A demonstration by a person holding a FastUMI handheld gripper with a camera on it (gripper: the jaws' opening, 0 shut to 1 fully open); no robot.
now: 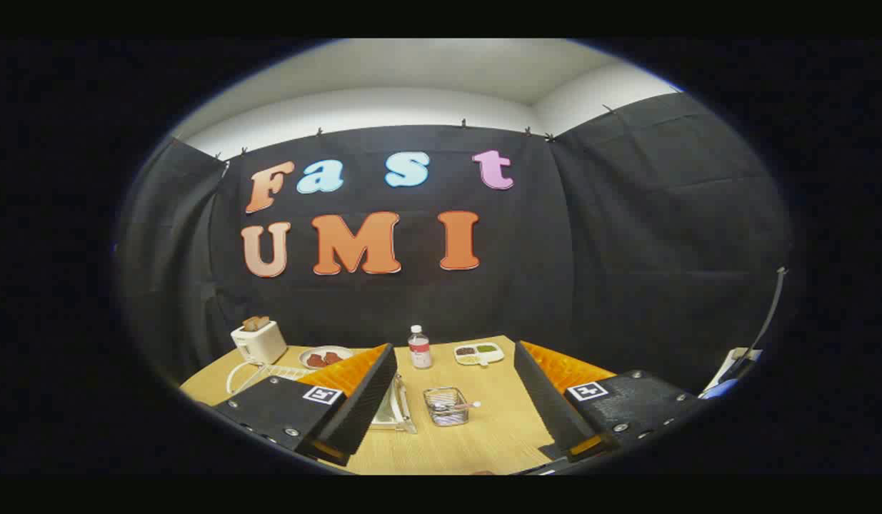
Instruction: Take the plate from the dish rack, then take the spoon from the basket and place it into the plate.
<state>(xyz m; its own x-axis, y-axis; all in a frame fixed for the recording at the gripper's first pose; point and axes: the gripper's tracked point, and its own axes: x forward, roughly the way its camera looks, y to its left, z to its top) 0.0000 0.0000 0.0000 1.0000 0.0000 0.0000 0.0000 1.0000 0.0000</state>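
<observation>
In the gripper view, the gripper [455,400] hangs above a wooden table [498,435] with its two fingers spread wide apart and nothing held between them. In the gap between the fingers stands a small wire basket [446,406], and the spoon [460,407] lies across it with its handle pointing toward the right finger. Bare wood lies all round the basket, so both fingers have open room on either side of it. Partly hidden behind the left finger is the dish rack [396,408]; whether the plate sits in it I cannot tell. Beyond the fingers, a bottle [419,348] stands upright near the table's far edge, with a divided tray [478,353] just to its right. Off to the left sit a toaster [259,340], a dish of food [325,357] and a white wire rack [262,375]. Black cloth walls close the booth behind the table, with pale wall and ceiling above.
</observation>
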